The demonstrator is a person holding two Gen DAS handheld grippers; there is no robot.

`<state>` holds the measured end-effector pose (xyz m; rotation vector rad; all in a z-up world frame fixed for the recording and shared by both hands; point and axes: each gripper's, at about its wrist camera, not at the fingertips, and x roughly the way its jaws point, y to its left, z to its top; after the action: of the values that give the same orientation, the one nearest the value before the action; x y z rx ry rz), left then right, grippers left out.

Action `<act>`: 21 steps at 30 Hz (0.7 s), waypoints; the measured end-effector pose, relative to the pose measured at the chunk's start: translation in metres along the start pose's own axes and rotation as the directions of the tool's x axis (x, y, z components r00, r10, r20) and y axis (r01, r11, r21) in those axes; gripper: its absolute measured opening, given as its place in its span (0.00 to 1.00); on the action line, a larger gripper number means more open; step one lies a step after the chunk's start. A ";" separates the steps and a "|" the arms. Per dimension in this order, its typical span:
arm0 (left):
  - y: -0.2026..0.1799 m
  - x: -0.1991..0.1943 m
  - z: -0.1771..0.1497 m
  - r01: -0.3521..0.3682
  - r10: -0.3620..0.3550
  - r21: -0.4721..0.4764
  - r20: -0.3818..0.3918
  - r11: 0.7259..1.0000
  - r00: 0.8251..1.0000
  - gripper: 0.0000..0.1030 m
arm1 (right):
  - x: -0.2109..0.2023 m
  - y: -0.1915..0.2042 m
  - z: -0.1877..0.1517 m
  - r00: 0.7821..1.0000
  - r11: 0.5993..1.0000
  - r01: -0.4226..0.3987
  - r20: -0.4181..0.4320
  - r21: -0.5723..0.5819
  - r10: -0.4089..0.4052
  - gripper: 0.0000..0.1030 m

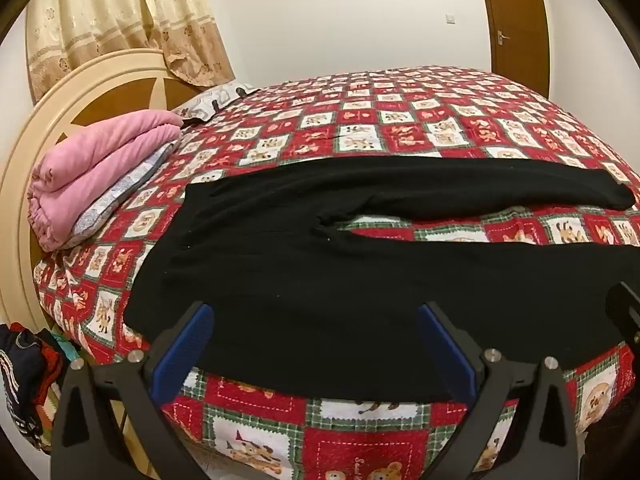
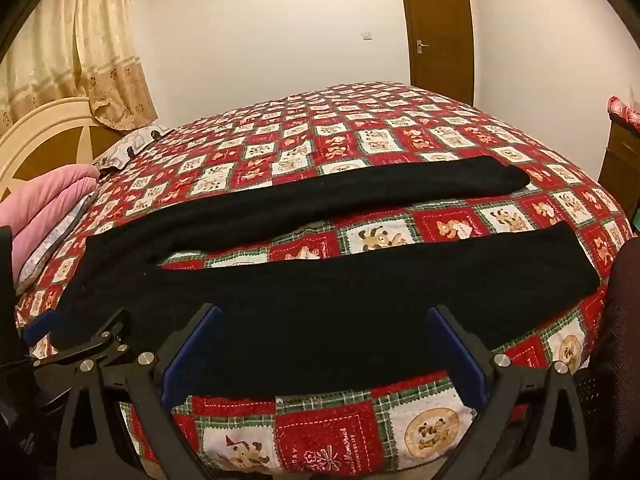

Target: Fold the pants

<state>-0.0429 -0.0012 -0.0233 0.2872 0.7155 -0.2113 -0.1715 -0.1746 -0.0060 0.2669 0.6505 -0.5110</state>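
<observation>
Black pants (image 1: 320, 264) lie flat on the bed's red patchwork quilt (image 1: 360, 120), waist to the left and both legs spread apart toward the right. My left gripper (image 1: 316, 316) is open over the near edge of the hip part, with nothing between its blue pads. In the right wrist view the pants (image 2: 320, 280) stretch across the frame. The far leg (image 2: 360, 188) sits apart from the near one. My right gripper (image 2: 324, 316) is open over the near leg's edge and holds nothing. The left gripper (image 2: 76, 326) shows at the lower left there.
A folded pink blanket (image 1: 100, 172) and a pillow lie at the bed's left end against the cream headboard (image 1: 80, 92). A heap of clothes (image 1: 24, 380) sits low beside the bed. A wooden cabinet (image 2: 620, 168) stands at the right, a brown door (image 2: 440, 28) behind.
</observation>
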 end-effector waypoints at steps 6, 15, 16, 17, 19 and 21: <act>0.002 -0.002 0.000 0.008 -0.008 -0.014 -0.002 1.000 1.000 1.00 | 0.005 0.003 -0.002 1.000 1.000 -0.017 0.011 0.015 0.017 0.99; 0.005 0.001 0.000 0.009 -0.009 -0.012 -0.010 1.000 1.000 1.00 | 0.002 0.004 0.001 1.000 1.000 -0.017 0.015 0.012 0.017 0.99; 0.005 0.001 -0.001 0.008 -0.008 -0.012 -0.011 1.000 1.000 1.00 | 0.002 0.004 0.002 1.000 1.000 -0.016 0.017 0.009 0.016 0.99; 0.005 0.001 0.000 0.009 -0.009 -0.013 -0.011 1.000 1.000 1.00 | 0.003 0.003 0.001 1.000 1.000 -0.017 0.017 0.009 0.017 0.99; 0.005 0.001 0.000 0.011 -0.011 -0.012 -0.007 1.000 1.000 1.00 | 0.004 0.003 0.001 1.000 1.000 -0.017 0.018 0.012 0.017 0.99; 0.005 0.002 -0.001 0.008 -0.008 -0.010 -0.005 1.000 1.000 1.00 | 0.004 0.004 -0.001 1.000 1.000 -0.015 0.027 0.009 0.015 0.99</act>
<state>-0.0411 0.0034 -0.0246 0.2754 0.7228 -0.2145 -0.1674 -0.1725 -0.0094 0.2734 0.6195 -0.5026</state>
